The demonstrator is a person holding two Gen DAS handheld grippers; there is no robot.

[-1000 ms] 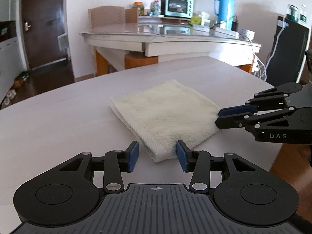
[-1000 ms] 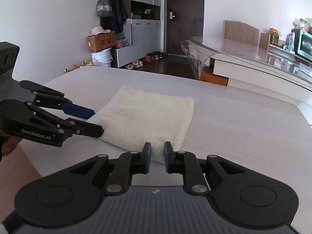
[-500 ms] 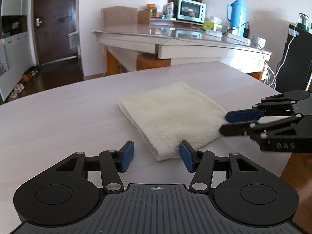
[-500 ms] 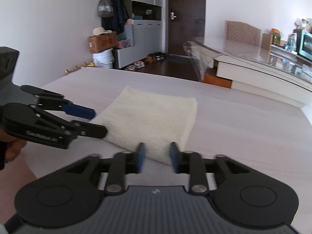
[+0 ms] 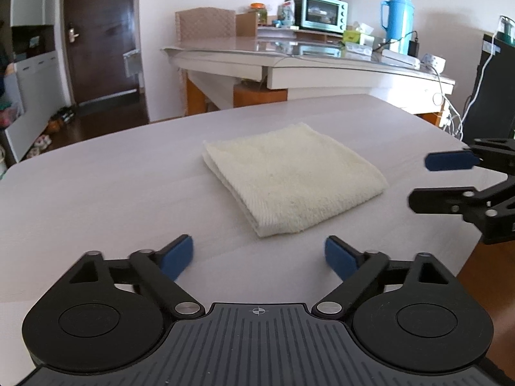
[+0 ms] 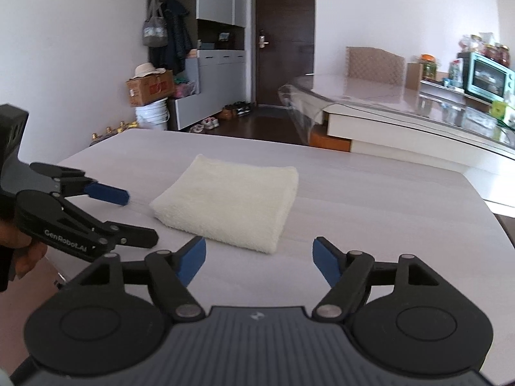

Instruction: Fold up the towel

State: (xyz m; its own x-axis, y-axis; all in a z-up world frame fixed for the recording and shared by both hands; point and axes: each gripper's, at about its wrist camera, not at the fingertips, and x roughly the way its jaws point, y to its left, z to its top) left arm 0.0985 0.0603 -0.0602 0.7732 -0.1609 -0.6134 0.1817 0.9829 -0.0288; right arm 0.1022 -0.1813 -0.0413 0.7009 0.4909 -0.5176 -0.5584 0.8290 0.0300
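A cream towel lies folded into a thick rectangle on the pale wooden table. It also shows in the right wrist view. My left gripper is open and empty, pulled back just short of the towel's near corner. My right gripper is open and empty, just short of the towel's near edge. The right gripper also shows at the right of the left wrist view, clear of the towel. The left gripper shows at the left of the right wrist view, beside the towel.
A second table stands behind with a teal toaster oven, a blue thermos and cables. The near table edge drops off at the right. A door, cabinets and shoes are in the background.
Both grippers have opened wide and drawn back from the towel's edges. The right gripper was nearly shut a second ago. The towel stays folded on the table.
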